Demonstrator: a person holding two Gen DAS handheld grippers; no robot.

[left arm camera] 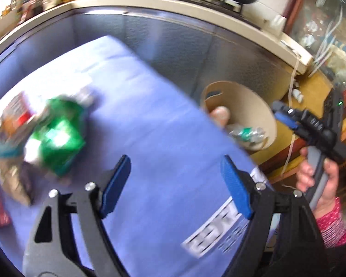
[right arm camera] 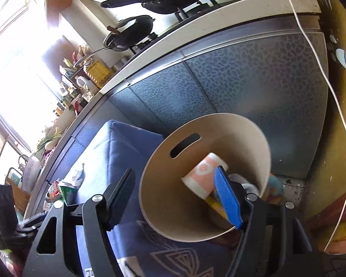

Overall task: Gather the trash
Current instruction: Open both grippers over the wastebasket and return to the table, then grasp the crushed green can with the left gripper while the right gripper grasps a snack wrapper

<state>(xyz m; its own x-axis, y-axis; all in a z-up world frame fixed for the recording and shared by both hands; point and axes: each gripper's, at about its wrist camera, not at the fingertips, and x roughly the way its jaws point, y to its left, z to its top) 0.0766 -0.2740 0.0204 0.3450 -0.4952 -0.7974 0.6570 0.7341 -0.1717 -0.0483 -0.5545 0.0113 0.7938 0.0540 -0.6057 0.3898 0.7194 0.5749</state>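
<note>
Left claw (left arm camera: pixel 176 182) and right claw (right arm camera: pixel 176 196) both angled downward, jaws apart, empty

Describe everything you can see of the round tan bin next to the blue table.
The bin is a tan, cardboard-looking cylinder with a slot handle cut in its wall. It stands open-topped beside the blue-covered table, below its surface. Inside lie a pink-and-white paper cup, a crushed plastic bottle and other scraps. Neither gripper touches it.

Green wrapper (left arm camera: pixel 60 138) and trash pile (left arm camera: pixel 11 124) motion-blurred, unreadable
</note>
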